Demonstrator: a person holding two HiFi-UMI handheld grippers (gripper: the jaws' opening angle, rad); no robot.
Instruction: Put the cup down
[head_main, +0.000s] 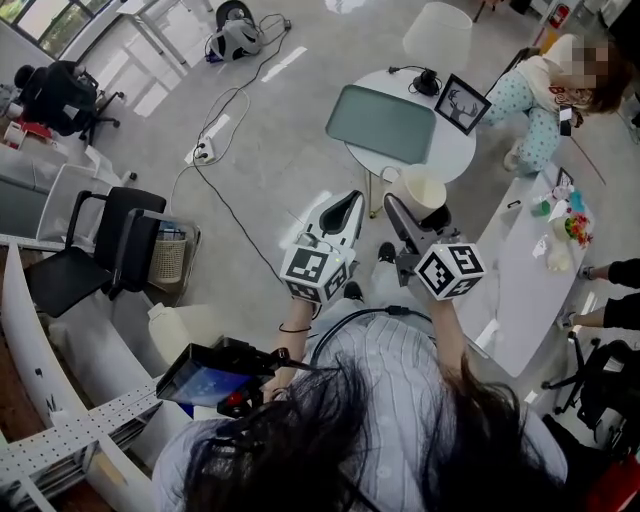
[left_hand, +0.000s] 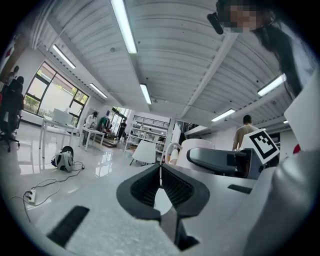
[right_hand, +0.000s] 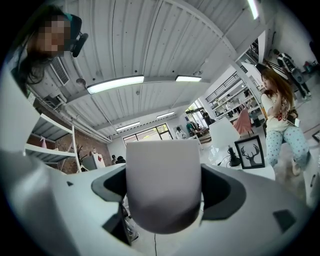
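Right tool: clamped on 1 cup, upright.
Left tool: jaws together, empty.
Round desk: 12 o'clock of cup.

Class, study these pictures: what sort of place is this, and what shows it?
Probably an open-plan office or lab workspace. It has black office chairs on a polished floor, long strip lights on a ribbed ceiling, and a power strip lying on that floor.

The right gripper clamps a pale cup between its jaws; a framed deer picture stands beyond the right jaw.
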